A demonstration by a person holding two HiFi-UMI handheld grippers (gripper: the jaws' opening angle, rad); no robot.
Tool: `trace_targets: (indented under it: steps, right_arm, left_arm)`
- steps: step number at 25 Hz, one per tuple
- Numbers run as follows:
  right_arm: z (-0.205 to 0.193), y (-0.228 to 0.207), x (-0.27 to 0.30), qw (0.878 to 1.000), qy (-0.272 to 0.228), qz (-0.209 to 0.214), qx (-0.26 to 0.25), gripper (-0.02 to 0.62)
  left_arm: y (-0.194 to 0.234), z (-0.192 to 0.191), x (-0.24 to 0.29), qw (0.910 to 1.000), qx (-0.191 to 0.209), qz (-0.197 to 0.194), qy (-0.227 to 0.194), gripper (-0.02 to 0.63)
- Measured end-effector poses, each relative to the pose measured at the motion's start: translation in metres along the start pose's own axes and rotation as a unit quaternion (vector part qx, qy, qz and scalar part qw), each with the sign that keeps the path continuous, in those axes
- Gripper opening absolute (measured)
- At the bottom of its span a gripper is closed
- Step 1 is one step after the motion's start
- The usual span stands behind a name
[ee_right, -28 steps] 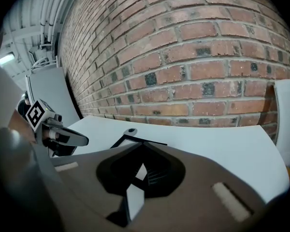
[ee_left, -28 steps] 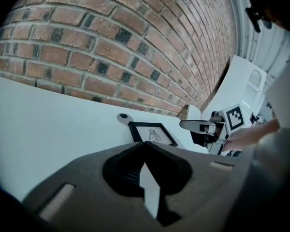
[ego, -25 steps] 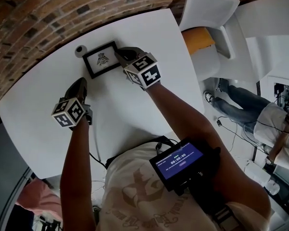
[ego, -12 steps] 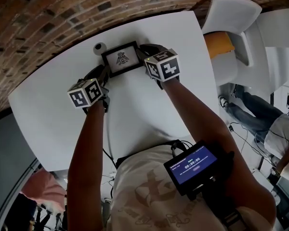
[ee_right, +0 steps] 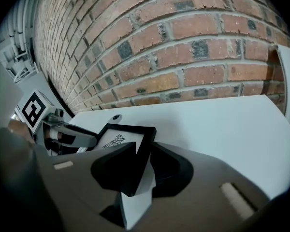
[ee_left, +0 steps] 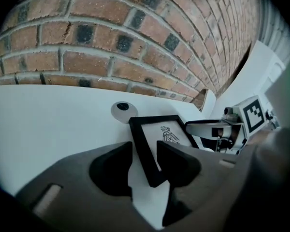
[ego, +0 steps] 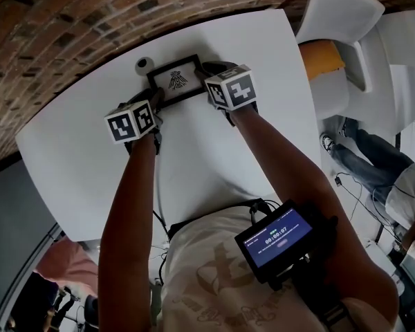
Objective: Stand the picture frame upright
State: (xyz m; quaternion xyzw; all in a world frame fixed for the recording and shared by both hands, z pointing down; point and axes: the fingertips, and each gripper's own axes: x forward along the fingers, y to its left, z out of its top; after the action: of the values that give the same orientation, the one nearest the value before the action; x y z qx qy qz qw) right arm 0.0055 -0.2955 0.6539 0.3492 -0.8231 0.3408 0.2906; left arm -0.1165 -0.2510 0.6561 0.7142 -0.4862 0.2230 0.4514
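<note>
A small black picture frame (ego: 174,79) with a bird print lies on the white table (ego: 76,158) close to the brick wall. My left gripper (ego: 155,101) is at its left edge. In the left gripper view the jaws of the left gripper (ee_left: 144,166) have just been opening. They stand open with the frame's (ee_left: 157,137) left rail between them, and a white gap shows beside it. My right gripper (ego: 206,71) is at the right edge. In the right gripper view the right gripper (ee_right: 142,170) is shut on the frame's (ee_right: 123,137) right rail.
A round grey disc (ego: 144,64) with a dark centre sits on the table just left of the frame, against the brick wall (ego: 55,19). White chairs (ego: 339,19), one with an orange cushion (ego: 321,57), stand past the table's right edge. A seated person's legs (ego: 373,158) show at the far right.
My left gripper has come forward from the open table to the frame's left edge and its jaws have opened around the rail. The right gripper has stayed on the frame's right edge.
</note>
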Motion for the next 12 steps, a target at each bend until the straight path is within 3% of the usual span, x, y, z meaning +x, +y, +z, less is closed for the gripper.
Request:
trace_targets:
  steps: [12]
  right_arm:
    - [-0.0045,0.003,0.0043,1.0,0.009,0.001,-0.004,0.103]
  left_arm:
    - [0.0029,-0.0023,0.0033,0.9976,0.003,0.058,0.037,0.132]
